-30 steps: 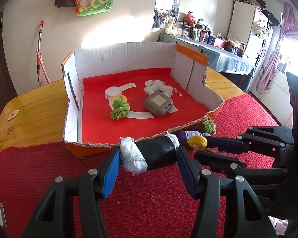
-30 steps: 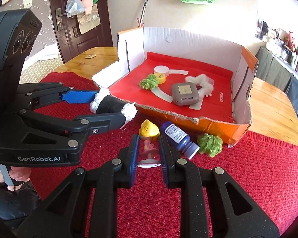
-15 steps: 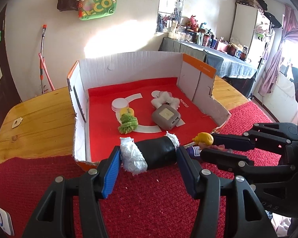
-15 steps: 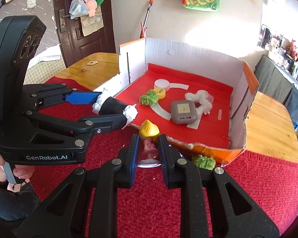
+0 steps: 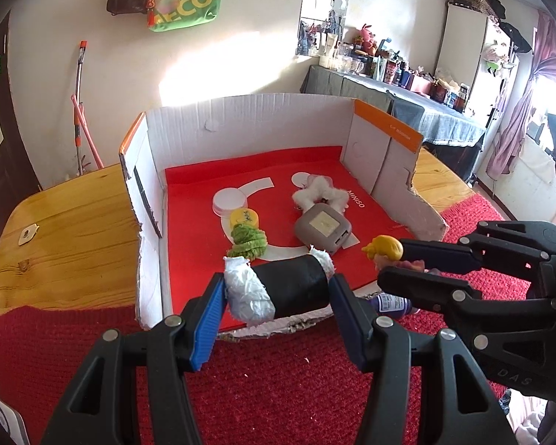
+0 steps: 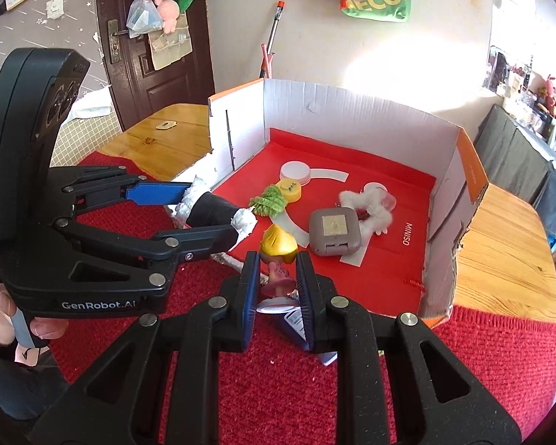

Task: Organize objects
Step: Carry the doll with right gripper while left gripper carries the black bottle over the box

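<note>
My left gripper [image 5: 276,293] is shut on a black roll with white crumpled ends [image 5: 278,289], held crosswise above the torn front edge of the cardboard box [image 5: 248,118]. The same roll [image 6: 213,212] shows in the right wrist view, in the left gripper [image 6: 207,211]. My right gripper [image 6: 277,278] is shut on a small figurine with a yellow head [image 6: 278,259], also near the box's front edge; the figurine [image 5: 385,248] shows in the left wrist view at the right gripper [image 5: 393,263]. Inside the box lie a grey square device [image 5: 322,226], a green yarn ball [image 5: 248,241], a yellow lid [image 5: 244,218], a white lid [image 5: 229,200] and a white fluffy item [image 5: 320,193].
A purple bottle [image 5: 393,302] lies on the red cloth [image 5: 278,371] just outside the box, under the right gripper. The box's front wall is torn low; its back and side walls stand tall. Wooden table [image 5: 66,230] shows to both sides. A person's hand [image 6: 3,311] holds the left gripper.
Both grippers have moved toward the box and slightly up with their objects; the roll and figurine now hang over the box's front edge. The green ball outside the box has dropped out of view.
</note>
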### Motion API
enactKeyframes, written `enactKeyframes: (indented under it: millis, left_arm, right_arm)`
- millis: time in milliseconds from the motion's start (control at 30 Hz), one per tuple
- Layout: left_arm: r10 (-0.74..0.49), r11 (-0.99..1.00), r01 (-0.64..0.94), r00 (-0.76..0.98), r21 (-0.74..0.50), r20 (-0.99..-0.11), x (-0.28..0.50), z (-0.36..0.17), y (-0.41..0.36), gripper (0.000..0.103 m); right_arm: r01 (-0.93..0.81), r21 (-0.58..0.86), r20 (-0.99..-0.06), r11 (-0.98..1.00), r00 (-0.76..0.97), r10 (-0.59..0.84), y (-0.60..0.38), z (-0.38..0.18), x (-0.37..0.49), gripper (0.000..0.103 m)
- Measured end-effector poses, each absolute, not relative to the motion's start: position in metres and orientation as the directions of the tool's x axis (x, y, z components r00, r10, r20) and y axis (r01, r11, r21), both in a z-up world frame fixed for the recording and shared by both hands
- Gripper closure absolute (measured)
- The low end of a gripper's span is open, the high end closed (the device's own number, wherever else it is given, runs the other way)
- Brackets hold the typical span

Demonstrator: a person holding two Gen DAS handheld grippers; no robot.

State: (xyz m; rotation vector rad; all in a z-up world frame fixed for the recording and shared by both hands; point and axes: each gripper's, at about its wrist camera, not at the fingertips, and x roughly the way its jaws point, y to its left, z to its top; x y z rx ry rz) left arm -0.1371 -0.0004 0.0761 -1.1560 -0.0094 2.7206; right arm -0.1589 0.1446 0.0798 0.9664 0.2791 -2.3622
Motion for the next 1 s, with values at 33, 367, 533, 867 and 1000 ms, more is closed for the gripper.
enactKeyframes:
  millis: [33,367,533,867,1000]
  left_arm:
    - [0.171,-0.983,-0.166,-0.678,-0.078,-0.715,-0.138,0.075,-0.001,0.045]
    - [0.171,-0.983,-0.164,-0.661,-0.082,-0.73,-0.154,0.069,-0.004,0.045]
    - [0.176,-0.982,-0.167,-0.651,-0.086,-0.738,-0.162,0.065,-0.005,0.045]
    - [0.178,-0.981,-0.172,-0.626,-0.088,-0.759,-0.173,0.053,-0.006,0.045]
    - [0.18,-0.981,-0.173,-0.617,-0.091,-0.766,-0.176,0.049,-0.008,0.045]
  right_arm:
    - [0.575,0.023,-0.697,-0.818,-0.577,-0.425,0.145,0.079,-0.161,0.084]
    - [0.573,0.043,-0.711,-0.818,-0.558,-0.428,0.142,0.072,-0.18,0.084]
    - [0.572,0.054,-0.722,-0.819,-0.544,-0.428,0.14,0.066,-0.19,0.084]
    - [0.572,0.077,-0.75,-0.817,-0.507,-0.425,0.139,0.052,-0.208,0.084]
    - [0.571,0.085,-0.761,-0.816,-0.491,-0.423,0.138,0.046,-0.213,0.084]
